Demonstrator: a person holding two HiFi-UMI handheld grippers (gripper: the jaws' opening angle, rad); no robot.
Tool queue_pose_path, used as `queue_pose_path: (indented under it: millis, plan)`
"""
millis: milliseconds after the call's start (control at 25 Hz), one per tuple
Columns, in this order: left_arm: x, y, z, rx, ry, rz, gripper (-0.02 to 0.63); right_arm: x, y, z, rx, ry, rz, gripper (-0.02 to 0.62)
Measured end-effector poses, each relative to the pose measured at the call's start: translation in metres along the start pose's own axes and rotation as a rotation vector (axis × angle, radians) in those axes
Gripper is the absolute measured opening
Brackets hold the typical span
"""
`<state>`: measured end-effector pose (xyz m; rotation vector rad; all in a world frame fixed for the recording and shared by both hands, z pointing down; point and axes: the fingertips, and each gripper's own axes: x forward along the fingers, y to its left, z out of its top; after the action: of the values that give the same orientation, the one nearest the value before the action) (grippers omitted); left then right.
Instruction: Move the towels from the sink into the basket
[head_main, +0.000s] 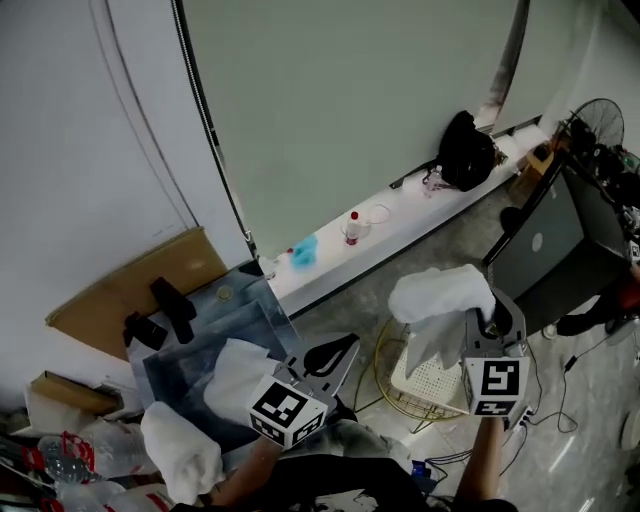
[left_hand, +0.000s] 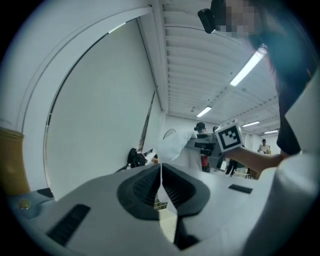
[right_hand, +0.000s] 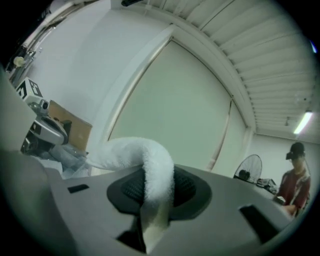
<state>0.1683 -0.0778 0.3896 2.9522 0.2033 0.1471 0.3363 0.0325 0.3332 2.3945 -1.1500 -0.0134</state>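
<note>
My right gripper (head_main: 487, 322) is shut on a white towel (head_main: 440, 300), which hangs in a bunch above the white basket (head_main: 420, 385) with a yellow wire rim on the floor. In the right gripper view the towel (right_hand: 145, 155) loops out from between the pads of the right gripper (right_hand: 150, 192). My left gripper (head_main: 335, 355) sits between sink and basket, pads together, holding nothing. Two more white towels remain at the steel sink (head_main: 180, 370): one inside (head_main: 240, 375), one over its near edge (head_main: 180, 450). From the left gripper (left_hand: 161, 182) I see the right gripper (left_hand: 207, 145) carrying the towel (left_hand: 175, 147).
A low white ledge along the wall carries a bottle (head_main: 352, 228) and a black bag (head_main: 465, 150). A fan (head_main: 600, 125) and a dark case (head_main: 545, 245) stand at the right. Cardboard (head_main: 140, 275) lies behind the sink. Cables trail on the floor by the basket.
</note>
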Motion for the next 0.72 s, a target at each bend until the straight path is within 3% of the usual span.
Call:
queue_pose_path:
  millis: [320, 520, 720]
  plan:
    - [0.059, -0.040, -0.010, 0.009, 0.049, -0.121, 0.014, -0.011, -0.039, -0.167, 0.098, 0.313, -0.081, 0.086]
    - [0.084, -0.050, -0.020, 0.012, 0.087, -0.139, 0.014, -0.007, -0.028, -0.276, 0.174, 0.524, -0.057, 0.086]
    - [0.098, -0.048, -0.025, 0.012, 0.114, -0.106, 0.014, 0.001, -0.004, -0.371, 0.291, 0.706, 0.017, 0.089]
